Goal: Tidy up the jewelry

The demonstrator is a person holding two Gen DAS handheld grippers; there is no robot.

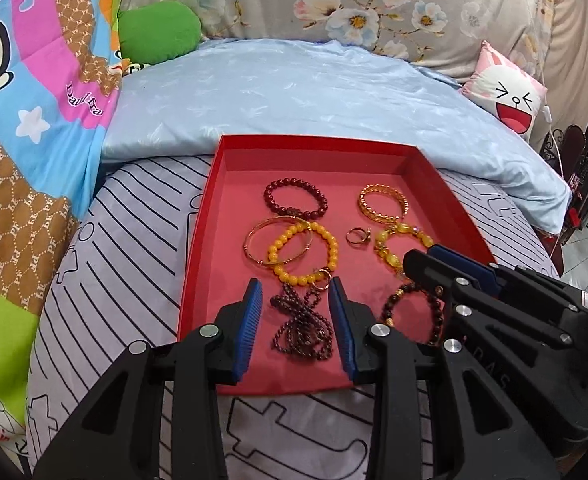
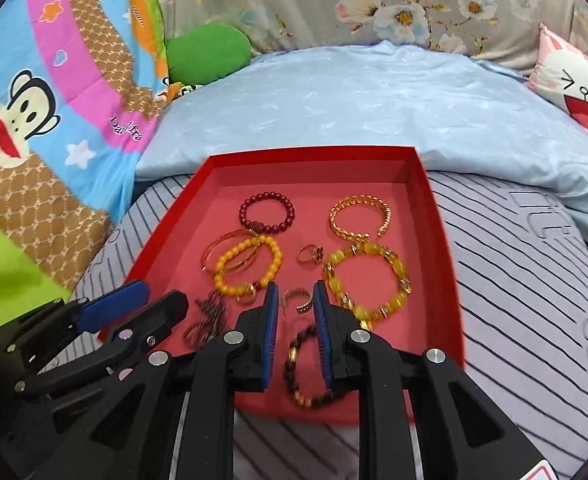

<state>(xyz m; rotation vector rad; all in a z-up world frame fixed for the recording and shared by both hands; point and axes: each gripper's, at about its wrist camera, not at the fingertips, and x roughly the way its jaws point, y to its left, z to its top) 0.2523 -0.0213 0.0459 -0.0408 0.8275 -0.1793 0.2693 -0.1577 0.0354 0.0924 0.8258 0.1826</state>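
A red tray [image 1: 198, 260] lies on the bed and holds several pieces: a dark red bead bracelet [image 1: 295, 202], a gold cuff [image 1: 383, 204], a yellow bead bracelet [image 1: 303, 254], a small ring [image 1: 357, 236] and a dark bead necklace [image 1: 301, 326]. My left gripper [image 1: 295, 284] hovers open over the necklace, with nothing pinched. Over the tray's near half, my right gripper [image 2: 295, 286] is shut on a small gold ring [image 2: 297, 301]. Under it lies a dark brown bead bracelet [image 2: 305, 372], with a chunky yellow bracelet [image 2: 367, 280] to its right. Each gripper shows in the other's view: right gripper [image 1: 423, 255], left gripper [image 2: 156, 298].
The tray rests on a grey striped sheet [image 1: 126, 240]. A folded light blue quilt [image 1: 294, 92] lies just behind it. A cartoon blanket [image 1: 22, 120] and a green cushion [image 1: 158, 32] are at the left. A pink rabbit pillow [image 1: 509, 96] sits at the right.
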